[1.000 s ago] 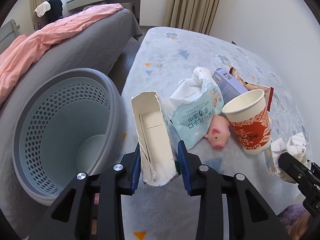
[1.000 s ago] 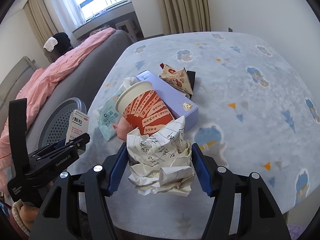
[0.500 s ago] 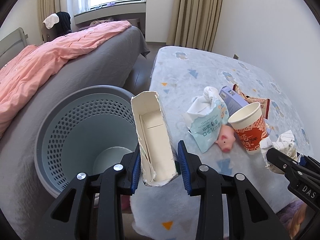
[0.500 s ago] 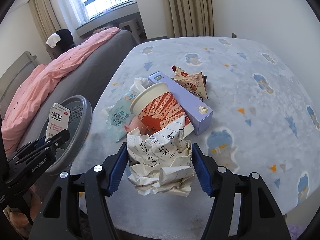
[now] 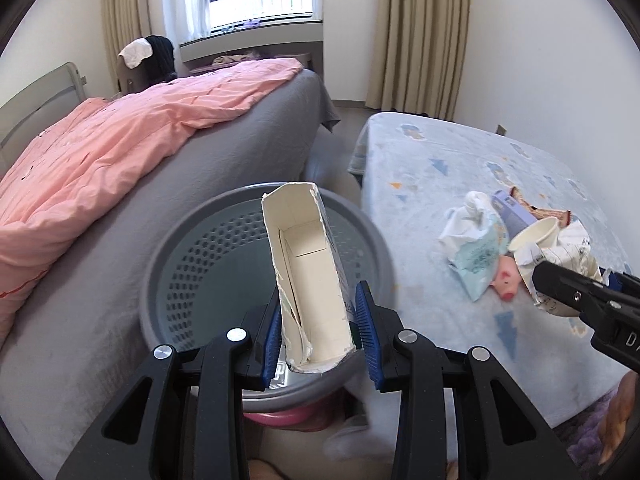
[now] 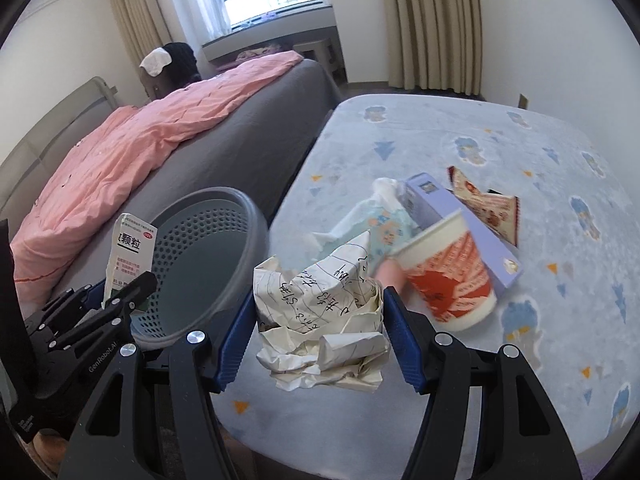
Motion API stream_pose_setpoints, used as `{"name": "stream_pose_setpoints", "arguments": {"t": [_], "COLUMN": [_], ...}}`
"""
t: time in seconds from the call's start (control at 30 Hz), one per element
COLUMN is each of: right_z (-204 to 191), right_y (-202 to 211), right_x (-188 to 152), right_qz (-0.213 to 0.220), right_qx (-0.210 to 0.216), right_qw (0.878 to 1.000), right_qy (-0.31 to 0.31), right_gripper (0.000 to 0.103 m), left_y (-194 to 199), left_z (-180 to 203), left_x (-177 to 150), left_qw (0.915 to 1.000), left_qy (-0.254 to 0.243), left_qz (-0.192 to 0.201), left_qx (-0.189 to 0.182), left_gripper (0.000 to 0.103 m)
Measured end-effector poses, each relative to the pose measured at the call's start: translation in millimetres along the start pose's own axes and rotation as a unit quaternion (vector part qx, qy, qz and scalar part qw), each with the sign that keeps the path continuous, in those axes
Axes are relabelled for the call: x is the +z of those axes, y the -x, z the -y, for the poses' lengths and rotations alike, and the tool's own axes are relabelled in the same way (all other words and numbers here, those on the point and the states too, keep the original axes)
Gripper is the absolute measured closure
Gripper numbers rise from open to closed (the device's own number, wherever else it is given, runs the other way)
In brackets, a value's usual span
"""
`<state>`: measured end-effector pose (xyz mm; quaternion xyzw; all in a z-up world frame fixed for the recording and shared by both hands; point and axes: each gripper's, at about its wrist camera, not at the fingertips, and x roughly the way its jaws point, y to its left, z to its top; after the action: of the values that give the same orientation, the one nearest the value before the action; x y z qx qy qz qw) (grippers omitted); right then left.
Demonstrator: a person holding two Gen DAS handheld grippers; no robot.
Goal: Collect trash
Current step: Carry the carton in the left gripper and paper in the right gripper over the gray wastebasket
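Nearby, a patterned blue table (image 6: 440,140) adjoins a grey bed (image 5: 240,152).

The bin (image 5: 168,280) is grey outside and pale blue inside, with rows of little holes. The open box (image 5: 308,272) is white inside. The crumpled paper (image 6: 320,320) is cream with blue lines and dark writing. The cup (image 6: 448,280) is red and white. The desk (image 6: 480,140) cloth is light blue with small triangles. The blanket (image 5: 100,160) on the bed is pink. Both tools have blue pads (image 5: 366,316).
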<state>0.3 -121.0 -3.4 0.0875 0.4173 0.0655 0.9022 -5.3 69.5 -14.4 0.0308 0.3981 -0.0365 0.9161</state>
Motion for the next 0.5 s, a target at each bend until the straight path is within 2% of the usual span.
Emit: {"name": "stream_pose_setpoints", "arguments": {"t": [0.23, 0.5], "right_z": [-61.0, -99.1], "right_y": [-26.8, -67.0], "right_x": [27.7, 43.4], "right_qz": [-0.009, -0.041], "right_qx": [0.059, 0.097], "right_qw": [0.997, 0.991], "right_qy": [0.056, 0.087], "right_gripper": [0.042, 0.042], "left_y": [-6.3, -20.9], "left_z": [-50.7, -83.0], "left_x": [9.2, 19.0], "left_qw": [0.9984, 0.9956], "left_qy": [0.037, 0.066], "left_qz": [-0.009, -0.020], "left_qx": [0.041, 0.063], "left_gripper": [0.070, 0.070]}}
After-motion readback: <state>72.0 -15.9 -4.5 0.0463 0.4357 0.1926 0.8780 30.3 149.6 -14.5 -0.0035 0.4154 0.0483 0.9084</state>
